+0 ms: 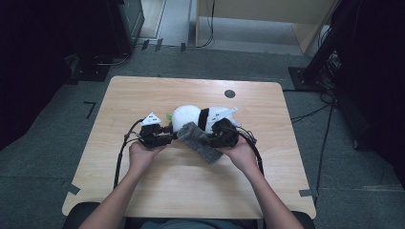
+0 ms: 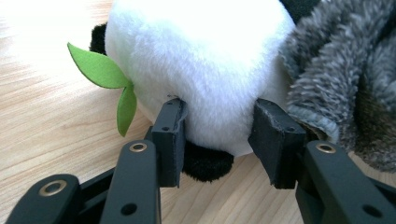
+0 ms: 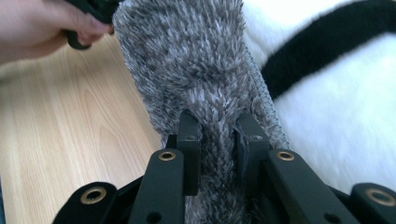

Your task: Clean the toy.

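Note:
A white plush panda (image 1: 188, 117) with a black band and a green leaf (image 2: 100, 70) lies at the middle of the wooden table (image 1: 143, 95). A grey fuzzy cloth (image 1: 200, 143) is draped against its front. My left gripper (image 1: 170, 136) comes in from the left. In the left gripper view its jaws (image 2: 222, 135) press on the panda's round white end (image 2: 196, 56), with the cloth (image 2: 341, 70) to the right. My right gripper (image 1: 216, 138) is shut on the grey cloth. In the right gripper view it (image 3: 217, 140) pinches a fold of the cloth (image 3: 196, 60), with the panda (image 3: 336, 107) beside it.
A small black round mark (image 1: 229, 93) sits near the table's far edge. Cables trail from both grippers over the table's near half. The person's left hand (image 3: 32, 28) shows at the top left of the right gripper view. Dark equipment and cables stand on the floor around the table.

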A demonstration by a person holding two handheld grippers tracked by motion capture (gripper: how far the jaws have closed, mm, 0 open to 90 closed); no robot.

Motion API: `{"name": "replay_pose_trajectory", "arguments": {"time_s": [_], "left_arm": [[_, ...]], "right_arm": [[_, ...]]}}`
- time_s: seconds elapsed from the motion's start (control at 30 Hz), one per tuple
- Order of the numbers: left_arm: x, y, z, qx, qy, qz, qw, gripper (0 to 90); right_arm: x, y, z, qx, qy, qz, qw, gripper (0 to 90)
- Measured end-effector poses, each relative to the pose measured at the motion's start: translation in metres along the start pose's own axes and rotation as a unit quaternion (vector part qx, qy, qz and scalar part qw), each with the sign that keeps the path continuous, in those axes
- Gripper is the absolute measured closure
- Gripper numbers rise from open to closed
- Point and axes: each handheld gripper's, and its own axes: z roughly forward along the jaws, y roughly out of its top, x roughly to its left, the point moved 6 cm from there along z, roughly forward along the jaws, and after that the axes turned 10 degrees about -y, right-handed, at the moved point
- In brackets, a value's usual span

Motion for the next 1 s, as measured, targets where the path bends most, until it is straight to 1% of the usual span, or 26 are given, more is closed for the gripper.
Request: {"name": "replay_pose_trajectory", "arguments": {"time_s": [0.23,0.6,0.77,1.0], "left_arm": [[0.000,0.000,0.000,0.002,0.004,0.006,1.0000,55.9],[-0.001,0.000,0.000,0.002,0.004,0.005,1.0000,55.9],[-0.001,0.000,0.000,0.002,0.003,0.005,1.0000,55.9],[-0.001,0.000,0.001,0.002,0.001,0.004,1.0000,56.0]], "right_arm": [[-0.008,-0.017,-0.010,0.006,-0.007,0.004,0.9999,76.0],[-0.022,-0.042,-0.025,0.000,-0.019,0.013,0.9997,74.9],[-0.031,-0.053,-0.031,0.002,-0.024,0.026,0.9994,74.9],[-0.047,-0.065,-0.043,0.000,-0.040,0.050,0.9980,74.9]]}}
